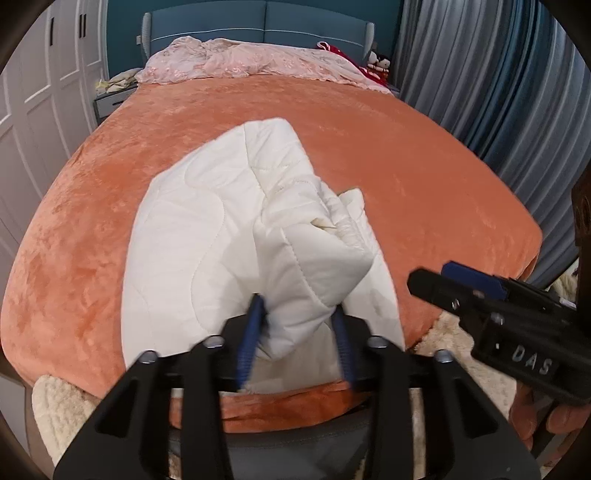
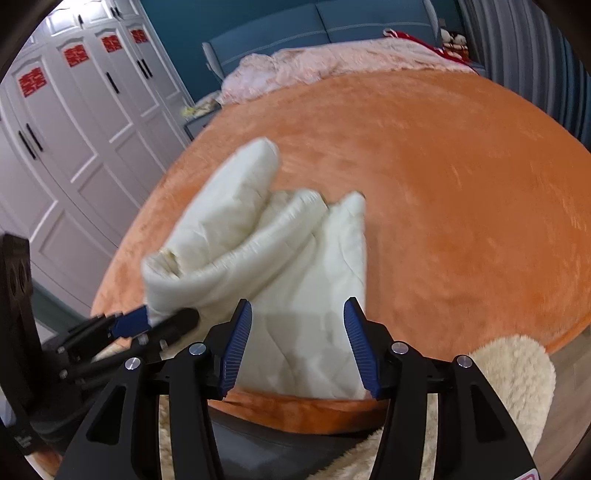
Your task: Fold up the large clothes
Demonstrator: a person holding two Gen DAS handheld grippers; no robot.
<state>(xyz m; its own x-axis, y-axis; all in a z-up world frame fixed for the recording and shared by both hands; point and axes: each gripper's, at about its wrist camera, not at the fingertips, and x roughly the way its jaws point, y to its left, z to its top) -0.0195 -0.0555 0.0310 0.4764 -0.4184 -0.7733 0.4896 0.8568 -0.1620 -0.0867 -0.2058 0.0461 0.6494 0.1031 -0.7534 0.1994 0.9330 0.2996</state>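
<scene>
A white quilted garment [image 1: 207,236] [image 2: 295,266] lies bunched and partly folded on the near side of the orange bed cover [image 1: 406,166] [image 2: 461,184]. My left gripper [image 1: 299,328] [image 2: 159,319] stands open at the garment's near left corner. A loose, thick fold of the cloth sits between its blue pads [image 1: 255,332]. My right gripper [image 2: 299,332] [image 1: 436,275] hovers open over the garment's near edge, nothing pinched between its pads [image 2: 360,350]. The two grippers are close together at the foot of the bed.
Rumpled pink bedding [image 1: 240,61] and a blue headboard [image 1: 258,26] lie at the far end. White wardrobe doors [image 2: 74,129] stand left, grey-blue curtains [image 1: 498,74] right. A cream fleece throw [image 2: 517,369] hangs at the bed's near edge. A hand [image 1: 554,417] holds the right gripper.
</scene>
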